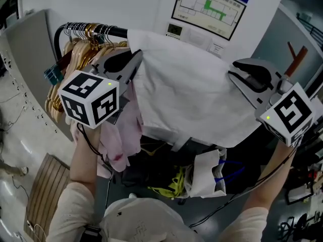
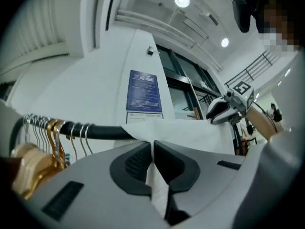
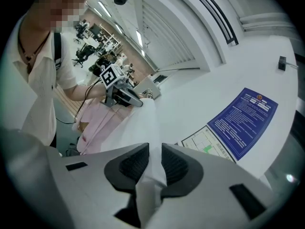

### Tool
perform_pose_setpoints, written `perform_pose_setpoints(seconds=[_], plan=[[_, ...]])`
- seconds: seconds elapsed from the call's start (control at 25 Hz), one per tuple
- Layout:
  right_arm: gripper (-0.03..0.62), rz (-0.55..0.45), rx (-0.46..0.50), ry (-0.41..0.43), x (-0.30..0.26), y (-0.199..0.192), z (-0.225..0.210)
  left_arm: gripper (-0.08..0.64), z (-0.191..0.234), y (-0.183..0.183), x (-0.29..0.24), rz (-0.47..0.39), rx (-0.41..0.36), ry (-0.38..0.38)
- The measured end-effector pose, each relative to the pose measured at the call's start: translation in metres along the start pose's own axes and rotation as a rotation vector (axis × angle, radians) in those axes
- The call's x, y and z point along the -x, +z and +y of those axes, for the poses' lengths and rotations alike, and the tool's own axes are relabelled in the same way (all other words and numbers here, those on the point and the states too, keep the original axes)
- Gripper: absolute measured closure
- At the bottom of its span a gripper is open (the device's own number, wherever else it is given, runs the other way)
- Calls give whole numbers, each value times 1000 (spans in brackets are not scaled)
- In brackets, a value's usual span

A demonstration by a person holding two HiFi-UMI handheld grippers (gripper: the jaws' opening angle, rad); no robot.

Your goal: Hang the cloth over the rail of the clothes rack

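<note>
A white cloth [image 1: 192, 100] is stretched between both grippers and lies draped over the black rail [image 1: 113, 32] of the clothes rack. My left gripper [image 1: 139, 57] is shut on the cloth's left edge, right beside the rail. In the left gripper view the cloth [image 2: 190, 132] runs pinched between the closed jaws [image 2: 152, 144], with the rail [image 2: 102, 131] just beyond. My right gripper [image 1: 232, 72] is shut on the cloth's right edge. The right gripper view shows a fold of cloth [image 3: 138, 128] squeezed between its pads [image 3: 155, 151]. The rail's right part is hidden under the cloth.
Wooden hangers [image 1: 81, 54] with metal hooks crowd the rail's left end. A pink garment [image 1: 123, 135] hangs below the left gripper. Bags and clutter [image 1: 176, 180] sit under the rack. A white wall with a framed chart [image 1: 209, 6] stands close behind.
</note>
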State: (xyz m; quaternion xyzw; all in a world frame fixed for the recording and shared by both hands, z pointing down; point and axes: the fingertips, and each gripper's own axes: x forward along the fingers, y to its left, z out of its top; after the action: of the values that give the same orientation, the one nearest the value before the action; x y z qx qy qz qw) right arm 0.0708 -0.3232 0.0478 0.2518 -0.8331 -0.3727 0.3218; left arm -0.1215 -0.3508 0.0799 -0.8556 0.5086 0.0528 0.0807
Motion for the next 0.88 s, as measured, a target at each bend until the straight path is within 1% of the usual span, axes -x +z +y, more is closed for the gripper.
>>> perform_pose_setpoints(seconds=[0.04,0.08,0.16,0.2,0.24,0.32,0.4,0.48,0.52,0.6,0.68,0.76,0.8,0.88], plan=[[517,-4,-16,-8,0,1,-2,537,0,5,2,5,-30,10],[517,-9,-46,-27,2,1,-6,537,0,11,3,5,-43,12],[518,-12,-119,-99,7,0,-20,538,1,26,5,-3,-46,2],[518,-19,-140,-153,12,1,-27,538,2,33,5,-3,-55,1],[517,-39,-153,-222,21,4,-33,538,3,39,6,1,-71,6],[517,-130,-196,-395,51,17,-38,537,5,44,5,20,-96,15],[517,-241,-286,-566,87,25,-31,537,8,45,0,52,-112,15],[517,-305,-382,-691,116,13,-15,537,13,45,-5,102,-142,11],[517,-306,-426,-735,124,-2,-7,537,15,45,-7,128,-159,8],[517,-259,-519,-790,134,-42,6,537,16,46,-11,168,-194,4],[517,-175,-604,-800,134,-80,16,537,16,48,-16,187,-243,17],[515,-110,-652,-798,130,-107,23,537,15,48,-21,192,-294,49],[511,-96,-671,-806,129,-117,23,537,15,48,-23,194,-315,65],[502,-105,-723,-825,128,-134,19,537,15,51,-28,205,-337,84]])
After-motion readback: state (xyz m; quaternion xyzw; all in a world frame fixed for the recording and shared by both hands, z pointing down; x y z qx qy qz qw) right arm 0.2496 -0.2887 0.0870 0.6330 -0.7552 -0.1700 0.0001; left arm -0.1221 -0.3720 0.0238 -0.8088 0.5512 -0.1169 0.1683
